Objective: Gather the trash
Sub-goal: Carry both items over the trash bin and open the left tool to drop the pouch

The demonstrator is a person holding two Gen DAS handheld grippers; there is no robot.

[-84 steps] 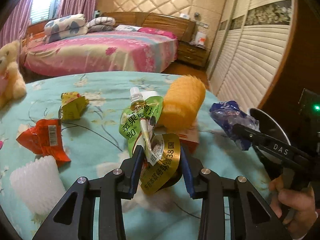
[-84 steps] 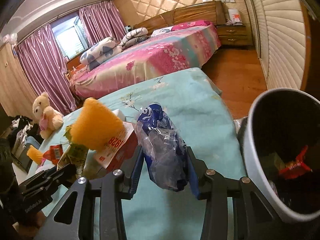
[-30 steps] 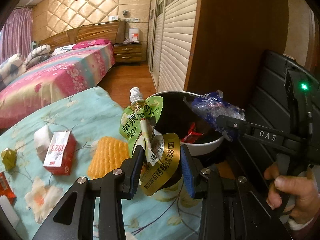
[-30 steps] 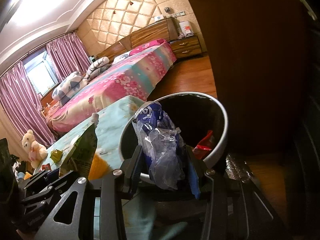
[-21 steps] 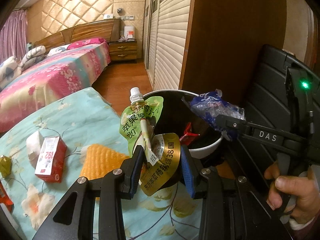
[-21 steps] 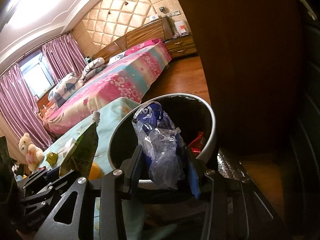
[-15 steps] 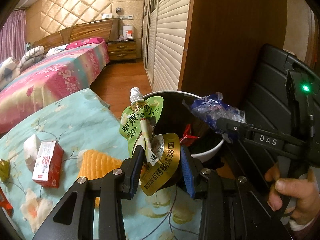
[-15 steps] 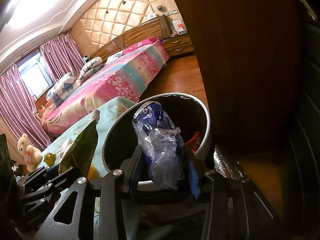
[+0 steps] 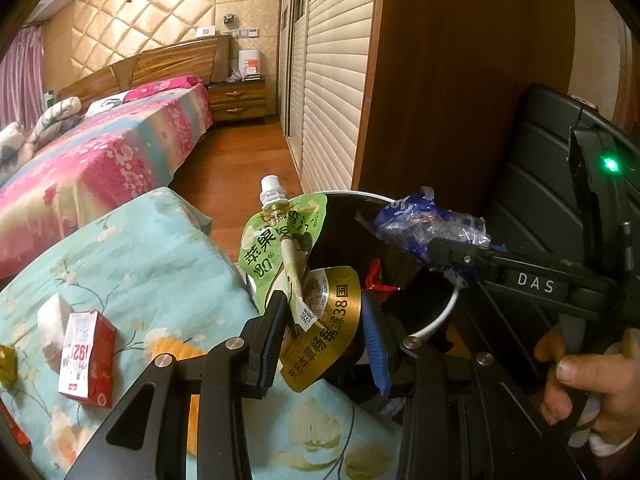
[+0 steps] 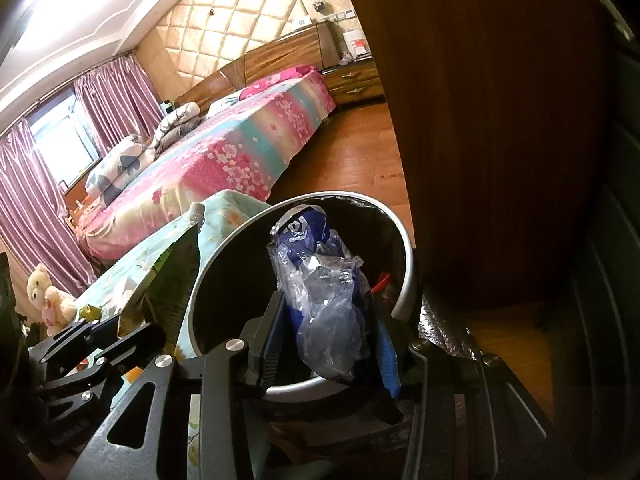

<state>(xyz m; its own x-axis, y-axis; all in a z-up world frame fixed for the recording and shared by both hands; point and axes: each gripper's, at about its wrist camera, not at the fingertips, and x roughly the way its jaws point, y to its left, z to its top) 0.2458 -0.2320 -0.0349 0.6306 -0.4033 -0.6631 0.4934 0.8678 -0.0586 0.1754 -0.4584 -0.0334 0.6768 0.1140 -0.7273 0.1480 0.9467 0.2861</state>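
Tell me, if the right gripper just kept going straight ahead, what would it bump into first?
Probably the trash bin: the right gripper, shut on the blue plastic wrapper, points into its dark opening, so its inside wall likely comes first, though depth is unclear.

Looked shiny and crinkly on the gold foil packet (image 9: 325, 322) and the clear-and-blue plastic wrapper (image 10: 326, 300), smooth and glossy on the white bin rim (image 10: 404, 248), soft and matt on the flowered cloth (image 9: 132, 256), polished on the wood floor (image 9: 232, 184).
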